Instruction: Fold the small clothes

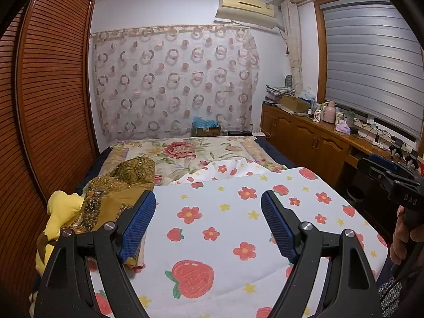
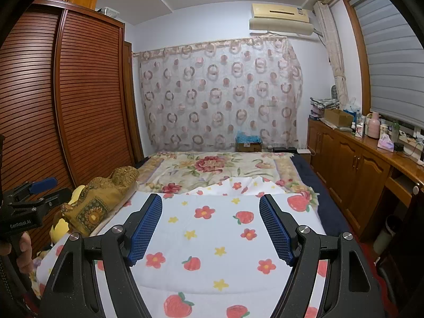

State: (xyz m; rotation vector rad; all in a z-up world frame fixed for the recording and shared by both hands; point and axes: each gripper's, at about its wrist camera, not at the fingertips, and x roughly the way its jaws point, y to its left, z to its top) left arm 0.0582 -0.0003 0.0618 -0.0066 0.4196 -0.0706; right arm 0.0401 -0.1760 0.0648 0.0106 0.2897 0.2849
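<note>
Here both claws stand spread wide and empty above the bed. The left claw (image 1: 208, 201) has its blue ribbed pads (image 1: 137, 225) well apart, nothing between them, hovering over the white strawberry-and-flower sheet (image 1: 238, 225). Its left pad sits just beside, perhaps overlapping in view, the heap of clothes at the bed's left edge: an ochre patterned cloth (image 1: 119, 185) with a yellow garment (image 1: 61, 212) lying against it; whether the pad touches the cloth cannot be told. The right claw (image 2: 210, 204) is likewise spread, its pads (image 2: 145, 230) holding nothing, poised over the same sheet (image 2: 212, 233) nearer the middle. From the right wrist view the ochre cloth (image 2: 98, 198) and yellow garment (image 2: 63, 228) lie off to the left, apart from this claw. A hand (image 2: 23, 251) grips the left claw's handle there; fingers (image 1: 397, 241) show on the right claw's handle in the other view.
</note>
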